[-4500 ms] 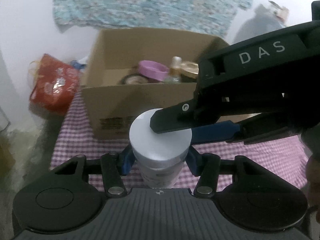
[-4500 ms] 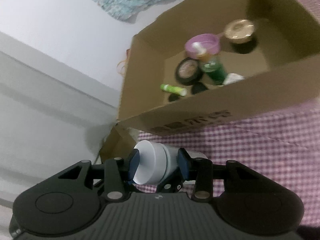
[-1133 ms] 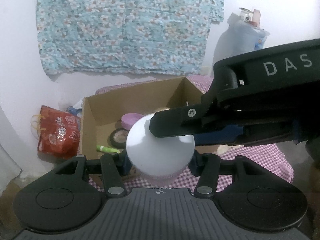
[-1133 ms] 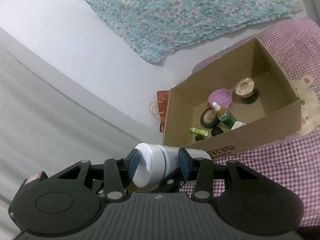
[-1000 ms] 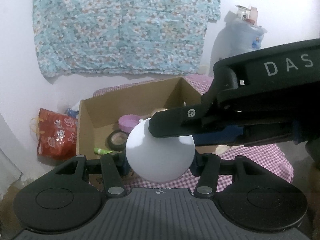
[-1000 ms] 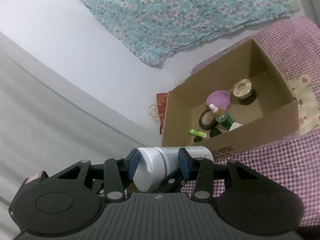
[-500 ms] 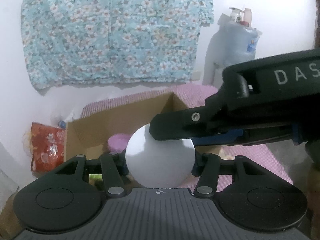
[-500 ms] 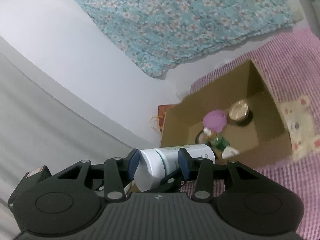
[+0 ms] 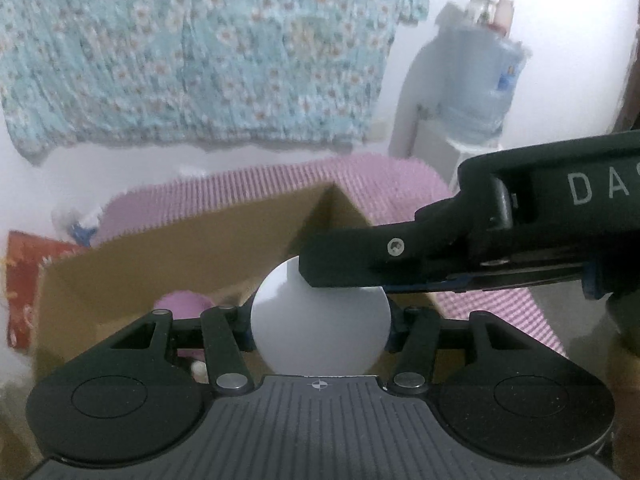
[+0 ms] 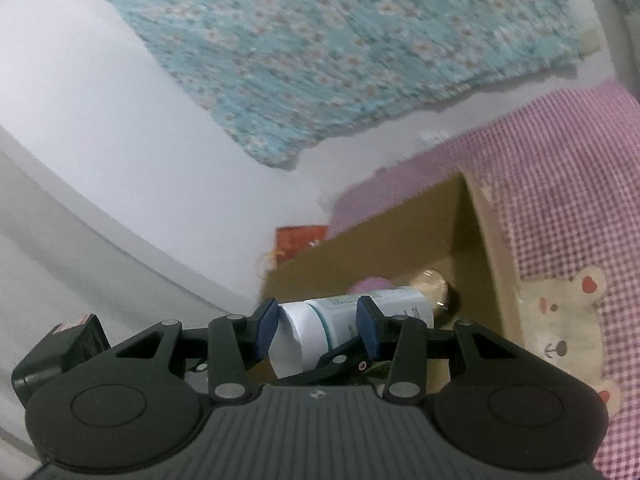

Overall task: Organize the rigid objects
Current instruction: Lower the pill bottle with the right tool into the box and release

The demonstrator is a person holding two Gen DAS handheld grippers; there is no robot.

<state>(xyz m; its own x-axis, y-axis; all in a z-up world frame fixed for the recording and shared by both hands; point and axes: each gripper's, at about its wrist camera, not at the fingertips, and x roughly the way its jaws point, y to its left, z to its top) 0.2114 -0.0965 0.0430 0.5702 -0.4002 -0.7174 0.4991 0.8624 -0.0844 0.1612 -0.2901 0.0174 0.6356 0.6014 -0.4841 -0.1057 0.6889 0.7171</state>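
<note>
At the far left a red patterned bag (image 9: 24,280) sits past the edge of the pink checked cloth (image 10: 560,184). Next to it stands the open cardboard box (image 9: 180,256), with a purple round lid (image 9: 182,306) blurred inside it. Near the middle, in front of the box, is the white jar (image 10: 360,316): a squat cylinder with a smooth, plain white cap and a pale label carrying a teal band and small print too blurred to read. It is carried on its side in the air. The left gripper (image 9: 320,330) is closed across it, the cap end facing its camera as a blank white disc (image 9: 320,328). The right gripper (image 10: 316,330) clamps the same jar, its blue pads (image 10: 266,330) pressed on the cap and the body just past it. On the right, a gold-topped jar (image 10: 432,284) lies in the box, and a bear print (image 10: 560,320) marks the cloth beyond.
</note>
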